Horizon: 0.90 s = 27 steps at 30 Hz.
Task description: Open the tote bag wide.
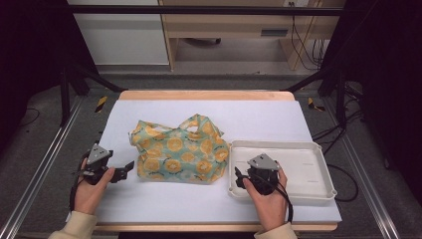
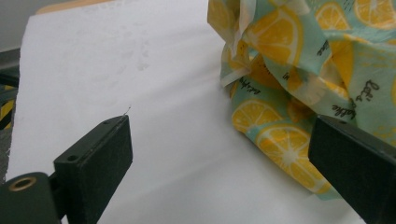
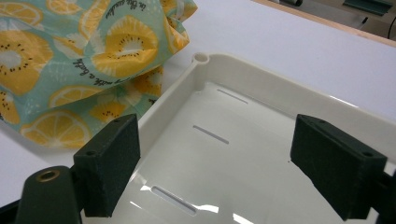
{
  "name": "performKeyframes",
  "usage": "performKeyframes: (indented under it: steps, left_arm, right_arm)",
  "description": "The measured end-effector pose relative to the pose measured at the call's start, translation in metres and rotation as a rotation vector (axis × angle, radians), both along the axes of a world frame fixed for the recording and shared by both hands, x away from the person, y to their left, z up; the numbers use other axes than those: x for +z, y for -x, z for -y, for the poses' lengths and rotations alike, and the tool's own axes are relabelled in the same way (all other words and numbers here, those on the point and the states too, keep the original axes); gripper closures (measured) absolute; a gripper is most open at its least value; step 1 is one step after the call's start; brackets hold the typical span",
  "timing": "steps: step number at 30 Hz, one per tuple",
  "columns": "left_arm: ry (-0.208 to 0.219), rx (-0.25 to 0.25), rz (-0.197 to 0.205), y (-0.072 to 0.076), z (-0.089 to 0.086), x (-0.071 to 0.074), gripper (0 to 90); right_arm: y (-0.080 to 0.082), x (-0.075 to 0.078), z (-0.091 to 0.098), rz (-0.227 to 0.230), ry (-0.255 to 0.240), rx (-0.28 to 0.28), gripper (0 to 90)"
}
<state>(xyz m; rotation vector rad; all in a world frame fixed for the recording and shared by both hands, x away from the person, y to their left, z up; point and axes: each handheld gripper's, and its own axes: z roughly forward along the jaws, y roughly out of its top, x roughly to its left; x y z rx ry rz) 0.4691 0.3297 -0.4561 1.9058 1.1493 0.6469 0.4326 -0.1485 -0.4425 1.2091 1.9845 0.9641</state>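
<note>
White-covered table (image 1: 209, 112) bears a fruit-print bag (image 1: 179, 152) and tray (image 1: 318, 149); both claws spread, pinching nothing.

The right gripper (image 3: 215, 172) hangs over a cream plastic tray (image 3: 243, 77), its two black fingers (image 3: 109, 165) spread wide with nothing between them. Narrow slots mark the tray's glossy floor, and a small round hole sits in its near corner. Just beside the tray's wall, a teal fabric bag (image 3: 88, 60) printed with yellow citrus slices lies crumpled on the white counter (image 3: 280, 42)
</note>
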Motion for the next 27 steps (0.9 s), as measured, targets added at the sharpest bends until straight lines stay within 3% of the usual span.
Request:
performKeyframes:
  steps: [9, 11, 15, 19, 22, 25, 27]
  left_arm:
    - [-0.002, -0.012, -0.006, -0.001, -0.002, 0.002, 7.7]
    - [0.001, -0.024, 0.015, 0.001, 0.000, 0.005, 7.8]
    - [-0.018, -0.044, 0.041, 0.003, 0.003, 0.013, 7.6]
    - [-0.033, -0.059, 0.075, 0.001, 0.006, 0.026, 8.0]
    - [-0.052, -0.064, 0.089, -0.011, 0.011, 0.043, 8.8]
    - [-0.083, -0.076, 0.106, -0.023, 0.015, 0.054, 9.3]
    - [-0.076, -0.085, 0.108, -0.031, 0.017, 0.061, 10.2]
  right_arm:
    - [-0.003, -0.002, 0.002, -0.024, -0.017, 0.019, 17.5]
    - [-0.002, 0.000, 0.000, -0.027, -0.020, 0.036, 17.7]
    - [-0.002, 0.015, -0.003, -0.003, -0.043, 0.064, 18.1]
    - [-0.011, 0.029, -0.009, -0.025, -0.048, 0.093, 16.6]
    - [-0.023, 0.041, -0.016, -0.051, -0.046, 0.125, 17.7]
    - [-0.037, 0.056, -0.029, -0.047, -0.035, 0.174, 21.0]
    - [-0.046, 0.066, -0.039, -0.042, -0.032, 0.206, 24.7]
